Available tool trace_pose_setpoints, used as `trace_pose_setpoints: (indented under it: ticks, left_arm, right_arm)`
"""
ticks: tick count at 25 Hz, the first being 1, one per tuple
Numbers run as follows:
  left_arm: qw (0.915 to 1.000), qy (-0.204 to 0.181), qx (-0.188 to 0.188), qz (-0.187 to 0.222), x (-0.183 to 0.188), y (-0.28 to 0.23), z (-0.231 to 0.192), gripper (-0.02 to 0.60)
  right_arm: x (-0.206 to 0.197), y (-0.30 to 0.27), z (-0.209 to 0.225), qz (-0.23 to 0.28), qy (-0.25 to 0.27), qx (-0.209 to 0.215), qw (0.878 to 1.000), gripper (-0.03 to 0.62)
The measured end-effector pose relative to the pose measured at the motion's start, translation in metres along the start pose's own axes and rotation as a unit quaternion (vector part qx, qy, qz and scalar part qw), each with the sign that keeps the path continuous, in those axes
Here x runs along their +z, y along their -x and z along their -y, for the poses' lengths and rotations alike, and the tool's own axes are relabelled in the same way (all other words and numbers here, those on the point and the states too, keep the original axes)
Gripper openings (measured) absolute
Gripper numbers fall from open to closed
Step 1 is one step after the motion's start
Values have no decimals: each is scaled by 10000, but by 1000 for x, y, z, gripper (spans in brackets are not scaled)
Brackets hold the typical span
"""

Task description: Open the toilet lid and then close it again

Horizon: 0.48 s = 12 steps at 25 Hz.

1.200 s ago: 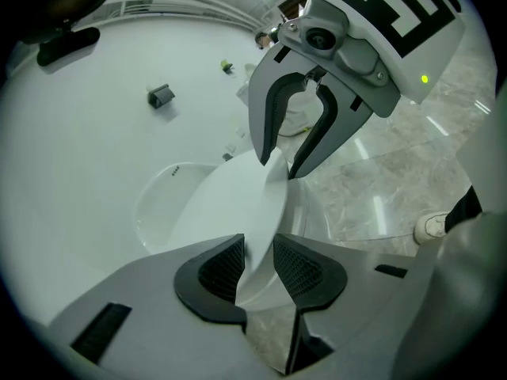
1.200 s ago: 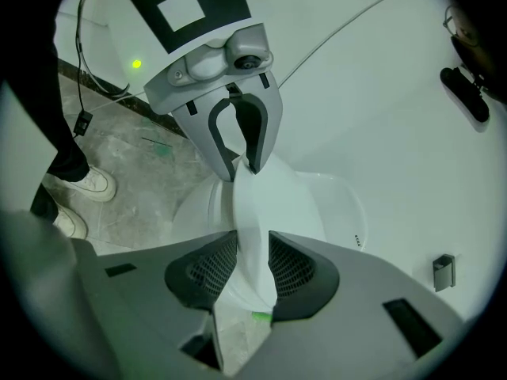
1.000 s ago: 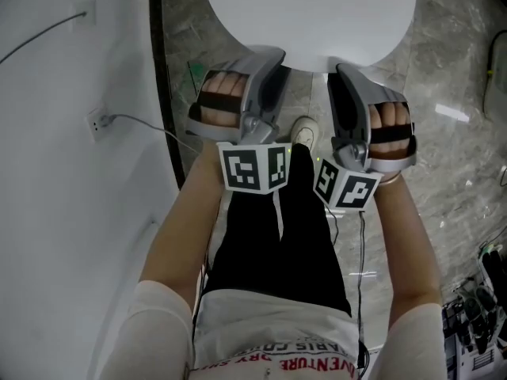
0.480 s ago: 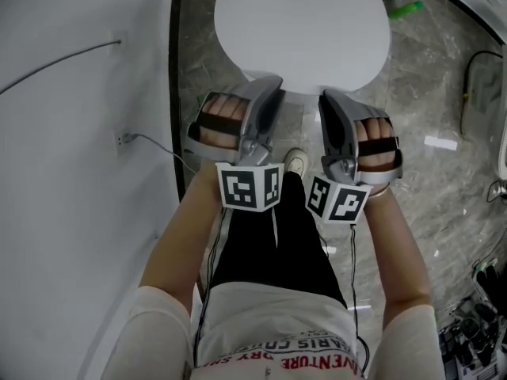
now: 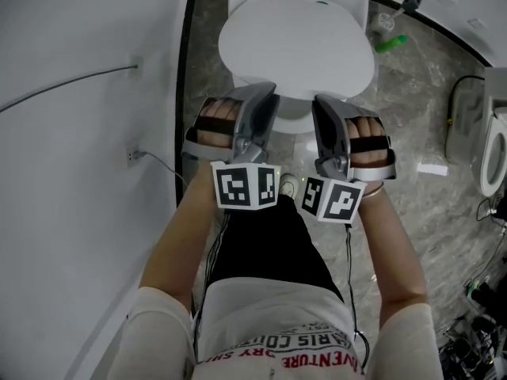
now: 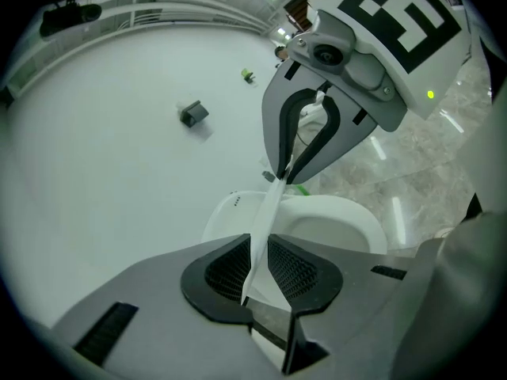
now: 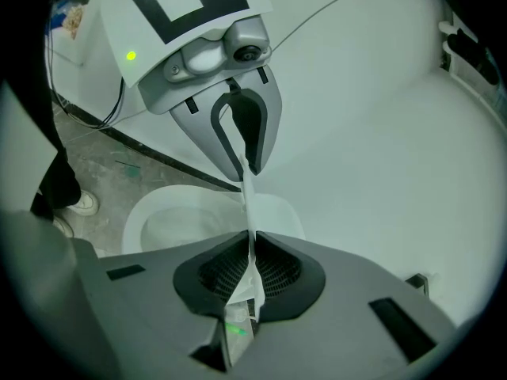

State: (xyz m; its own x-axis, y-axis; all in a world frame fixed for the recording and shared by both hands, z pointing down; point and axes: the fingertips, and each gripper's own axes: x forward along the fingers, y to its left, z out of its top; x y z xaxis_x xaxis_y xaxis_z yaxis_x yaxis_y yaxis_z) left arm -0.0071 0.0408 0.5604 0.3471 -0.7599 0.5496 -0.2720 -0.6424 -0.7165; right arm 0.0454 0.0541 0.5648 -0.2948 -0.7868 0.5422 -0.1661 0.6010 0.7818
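The white toilet lid [image 5: 297,46] is tipped up at its front, and the seat's front [image 5: 295,111] shows below it. My left gripper [image 5: 261,95] and right gripper [image 5: 321,101] hold the front rim side by side. In the left gripper view the lid [image 6: 265,220] runs edge-on between my left gripper's [image 6: 257,271] pads, whose jaws have just been closing on it, and on into the right gripper [image 6: 289,172]. The right gripper [image 7: 249,271] pinches the same thin rim [image 7: 247,204], with the left gripper [image 7: 247,165] opposite. The open bowl [image 7: 170,220] lies beneath.
A white wall with a socket and cable [image 5: 133,155] runs along the left. On the marble floor lie a green item [image 5: 394,43] and a small holder [image 5: 384,20] to the right of the toilet. Another fixture [image 5: 495,149] stands at the far right. The person's shoe [image 5: 289,184] is below the grippers.
Both grippers have risen together with the lid's front rim between them. The head view has drawn back, so the toilet's rear part now shows.
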Motion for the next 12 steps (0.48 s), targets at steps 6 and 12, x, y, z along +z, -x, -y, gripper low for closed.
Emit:
trace_pose_setpoints:
  ticks: [6, 12]
  left_arm:
    - [9998, -149, -81, 129, 11, -8, -35, 50]
    - [9979, -529, -69, 355, 14, -16, -68, 40]
  right_arm:
    - [4, -7, 40, 47, -127, 166, 9998, 34]
    - [11, -17, 74, 5, -364, 482, 9982, 34]
